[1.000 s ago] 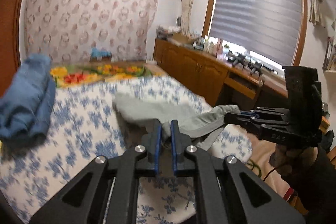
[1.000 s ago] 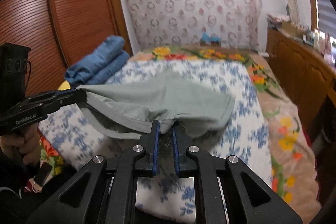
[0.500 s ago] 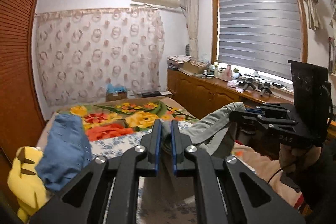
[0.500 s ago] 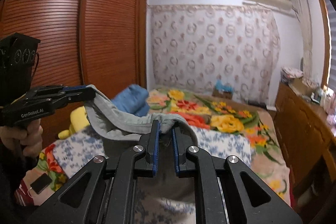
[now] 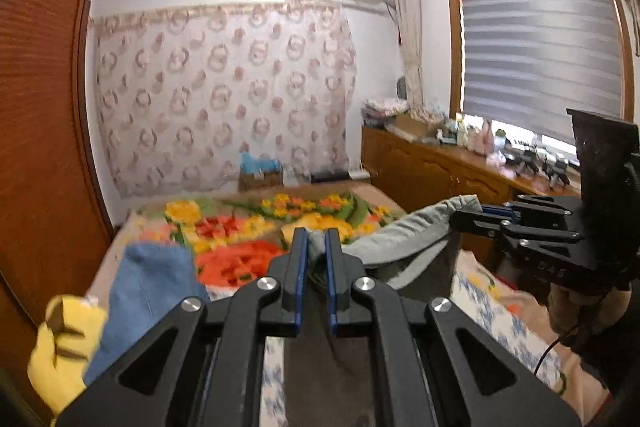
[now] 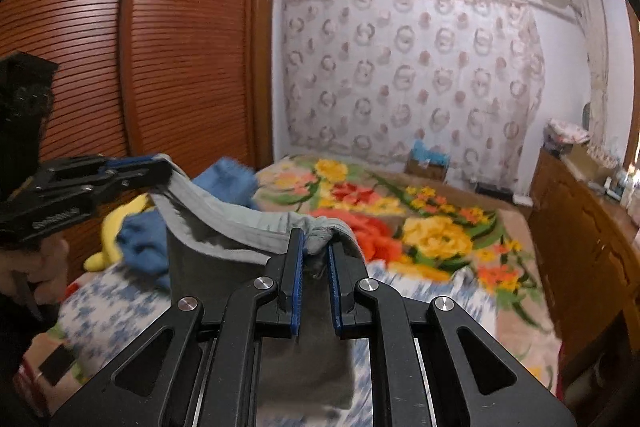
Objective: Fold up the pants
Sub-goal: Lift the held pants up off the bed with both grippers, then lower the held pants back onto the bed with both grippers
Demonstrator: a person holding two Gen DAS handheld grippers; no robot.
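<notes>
The grey pants [image 5: 404,233] hang in the air above the bed, stretched by the waistband between both grippers. My left gripper [image 5: 316,247] is shut on one end of the band, and the cloth drops below it out of sight. My right gripper [image 6: 316,247] is shut on the other end of the grey pants [image 6: 224,223], whose body hangs down in front of the bed. In the left wrist view the right gripper [image 5: 486,213] shows at the right. Across in the right wrist view the left gripper [image 6: 160,167] shows at the left, held by a hand [image 6: 38,263].
Below lies a bed with a blue-flowered sheet [image 6: 120,307] and a bright flower blanket [image 6: 420,223]. A blue folded cloth [image 5: 152,279] and a yellow soft toy [image 5: 60,351] lie at its left. A wooden wardrobe [image 6: 140,47] stands left, a low cabinet [image 5: 432,167] right under the window.
Both grippers have risen with the pants. The cloth, which lay spread on the bed, now hangs off the sheet between them. Both views have tilted up toward the far wall.
</notes>
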